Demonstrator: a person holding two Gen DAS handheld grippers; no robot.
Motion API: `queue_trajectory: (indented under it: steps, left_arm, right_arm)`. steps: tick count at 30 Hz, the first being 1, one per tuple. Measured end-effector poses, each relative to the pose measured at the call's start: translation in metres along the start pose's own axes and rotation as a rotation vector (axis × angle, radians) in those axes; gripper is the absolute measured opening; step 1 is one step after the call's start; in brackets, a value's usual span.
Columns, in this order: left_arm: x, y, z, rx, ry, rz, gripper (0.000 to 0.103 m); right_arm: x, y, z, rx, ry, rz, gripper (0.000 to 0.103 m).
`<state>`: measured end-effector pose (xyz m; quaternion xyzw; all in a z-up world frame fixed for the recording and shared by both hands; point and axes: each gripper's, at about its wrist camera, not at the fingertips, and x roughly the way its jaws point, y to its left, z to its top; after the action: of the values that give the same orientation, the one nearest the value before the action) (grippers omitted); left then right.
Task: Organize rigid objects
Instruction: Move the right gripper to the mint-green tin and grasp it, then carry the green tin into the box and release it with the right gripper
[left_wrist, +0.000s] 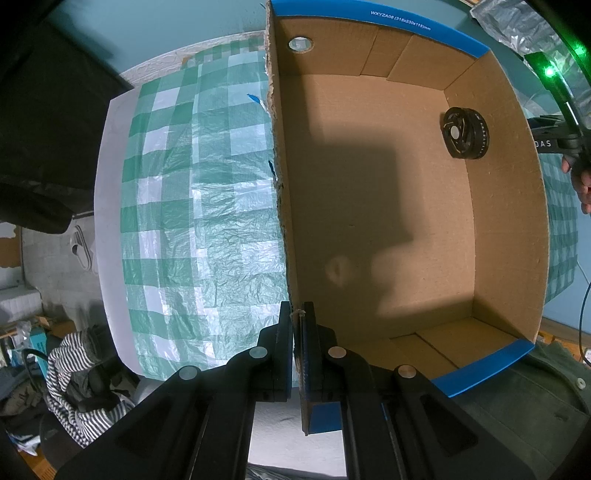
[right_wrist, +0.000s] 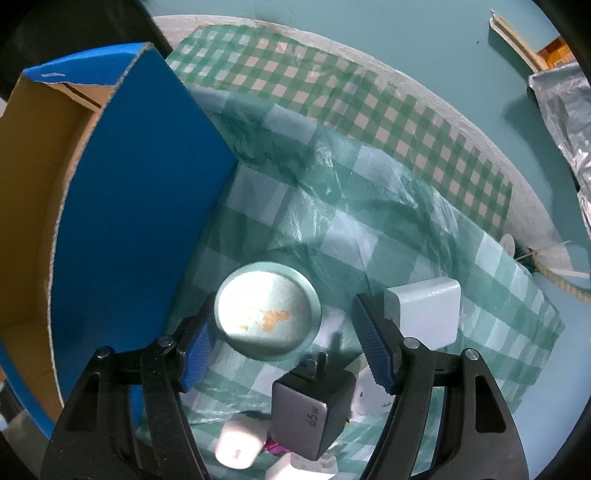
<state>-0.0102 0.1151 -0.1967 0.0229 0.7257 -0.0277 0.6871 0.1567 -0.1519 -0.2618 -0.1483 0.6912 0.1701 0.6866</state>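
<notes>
The left hand-held gripper (left_wrist: 298, 314) is clamped on the near wall of an open cardboard box (left_wrist: 406, 221), steadying it. Inside the box, a black wheel-like part (left_wrist: 464, 133) lies in the far right corner. The right hand-held gripper (right_wrist: 282, 330) hangs with its jaws spread wide over a green checked cloth (right_wrist: 369, 221), just right of the box. A round metal lid (right_wrist: 267, 319) lies flat directly ahead, nearer the left finger. A grey 65W charger (right_wrist: 310, 410) and a white adapter (right_wrist: 424, 314) sit close by. The right hand-held gripper is the nearer one.
</notes>
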Motion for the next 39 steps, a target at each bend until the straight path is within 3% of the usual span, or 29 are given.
queue_trajectory:
  steps: [6, 19, 39]
  left_arm:
    - [0.002, -0.001, -0.001, 0.006, 0.005, 0.002, 0.004]
    - [0.003, -0.001, -0.001, 0.005, 0.008, 0.001, 0.004]
    - [0.005, -0.003, -0.001, 0.025, 0.014, 0.003, 0.004]
  right_arm:
    - [0.002, -0.003, 0.002, 0.026, -0.005, 0.021, 0.045]
    - [-0.008, -0.002, -0.005, 0.009, -0.009, 0.006, 0.044]
    - [-0.099, 0.034, -0.007, -0.084, -0.095, 0.006, 0.044]
